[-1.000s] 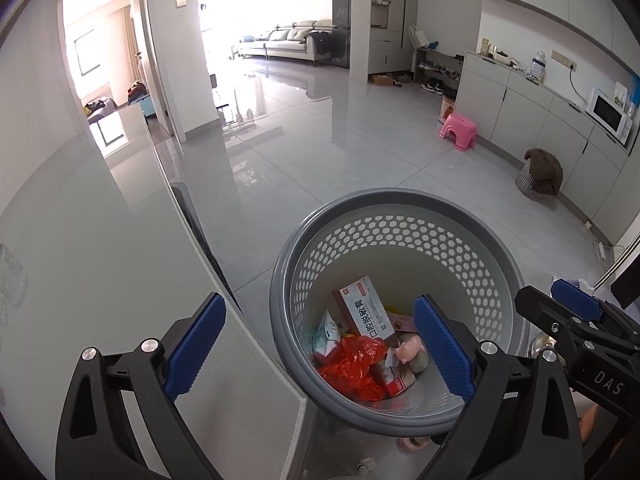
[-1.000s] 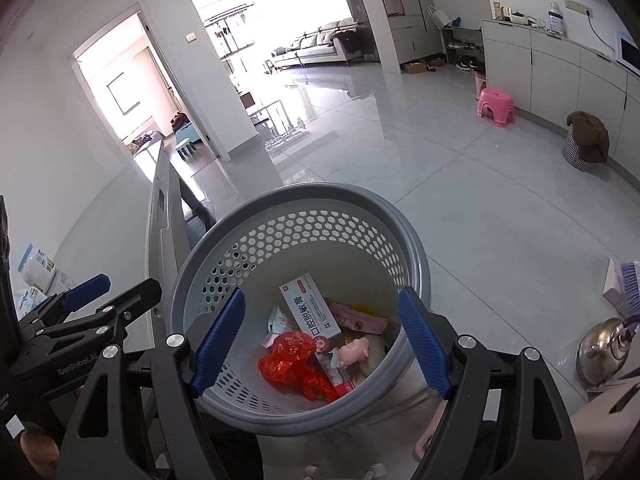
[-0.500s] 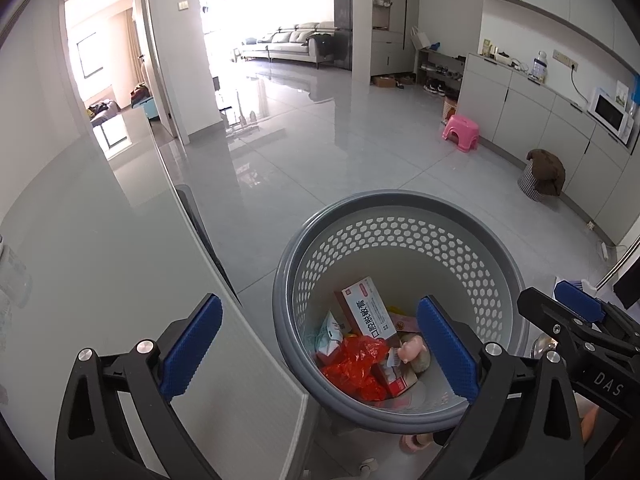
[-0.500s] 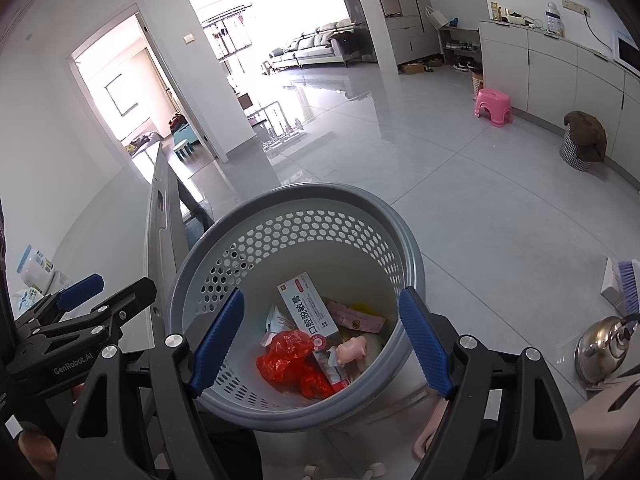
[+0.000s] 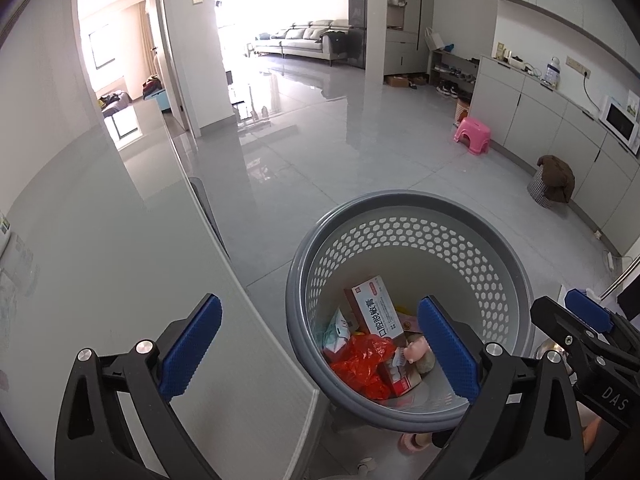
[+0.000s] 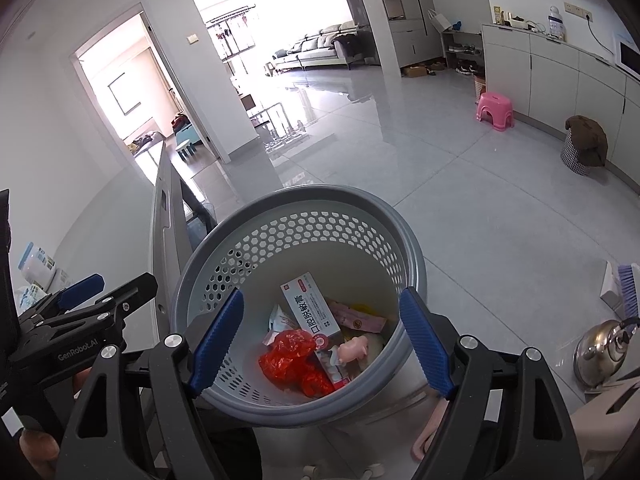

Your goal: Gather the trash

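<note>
Perforated matt grey plastic basket (image 6: 404, 240), crinkled glossy red plastic bag (image 6: 294, 356), polished metal kettle (image 6: 600, 350) at three o'clock.

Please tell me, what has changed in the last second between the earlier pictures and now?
Nothing visibly changed. Both grippers, left and right, stay open and empty above the grey perforated plastic basket, and the red plastic bag and white medicine box lie inside as before.

Kettle (image 6: 600, 350) cut off behind right hand-held gripper (image 6: 320, 340); box (image 6: 310, 308) print too small; trash beneath red bag (image 6: 292, 356) hidden.
</note>
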A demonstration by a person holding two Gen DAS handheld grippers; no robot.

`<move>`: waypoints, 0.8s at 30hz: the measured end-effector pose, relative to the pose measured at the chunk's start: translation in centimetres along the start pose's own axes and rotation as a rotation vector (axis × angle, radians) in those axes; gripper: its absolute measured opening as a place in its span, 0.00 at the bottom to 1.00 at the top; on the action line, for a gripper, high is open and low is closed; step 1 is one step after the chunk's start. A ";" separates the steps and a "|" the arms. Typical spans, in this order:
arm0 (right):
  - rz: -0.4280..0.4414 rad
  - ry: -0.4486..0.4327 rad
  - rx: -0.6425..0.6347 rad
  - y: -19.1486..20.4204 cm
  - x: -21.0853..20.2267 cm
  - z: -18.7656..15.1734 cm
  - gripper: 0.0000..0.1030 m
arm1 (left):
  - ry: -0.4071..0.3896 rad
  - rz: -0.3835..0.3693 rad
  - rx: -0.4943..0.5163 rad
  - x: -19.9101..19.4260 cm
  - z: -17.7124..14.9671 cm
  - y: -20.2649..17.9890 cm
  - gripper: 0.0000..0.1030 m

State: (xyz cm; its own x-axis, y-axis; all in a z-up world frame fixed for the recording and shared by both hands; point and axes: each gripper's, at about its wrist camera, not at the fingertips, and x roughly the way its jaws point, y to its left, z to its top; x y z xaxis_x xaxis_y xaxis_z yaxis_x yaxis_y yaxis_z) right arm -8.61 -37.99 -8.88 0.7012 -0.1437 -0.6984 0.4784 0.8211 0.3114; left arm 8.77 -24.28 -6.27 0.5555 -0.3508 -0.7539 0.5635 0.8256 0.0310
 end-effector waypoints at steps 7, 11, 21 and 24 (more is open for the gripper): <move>0.000 -0.001 0.000 0.0 0.0 0.0 0.75 | -0.008 0.013 0.013 -0.3 -0.2 0.1 0.94; 0.001 -0.003 0.000 0.1 -0.1 0.0 0.75 | -0.013 0.017 0.017 -0.5 -0.2 -0.1 0.94; 0.001 -0.006 -0.002 0.2 -0.5 0.0 0.75 | -0.023 0.025 0.019 -1.0 -0.3 -0.3 0.94; 0.001 -0.006 -0.003 0.2 -0.5 0.0 0.75 | -0.023 0.024 0.018 -1.2 -0.4 -0.3 0.94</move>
State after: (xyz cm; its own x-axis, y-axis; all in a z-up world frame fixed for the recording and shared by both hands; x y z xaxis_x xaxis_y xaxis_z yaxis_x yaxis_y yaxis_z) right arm -8.85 -37.79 -8.52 0.7048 -0.1464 -0.6941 0.4765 0.8226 0.3103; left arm 7.70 -23.98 -5.61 0.5829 -0.3408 -0.7376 0.5605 0.8259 0.0614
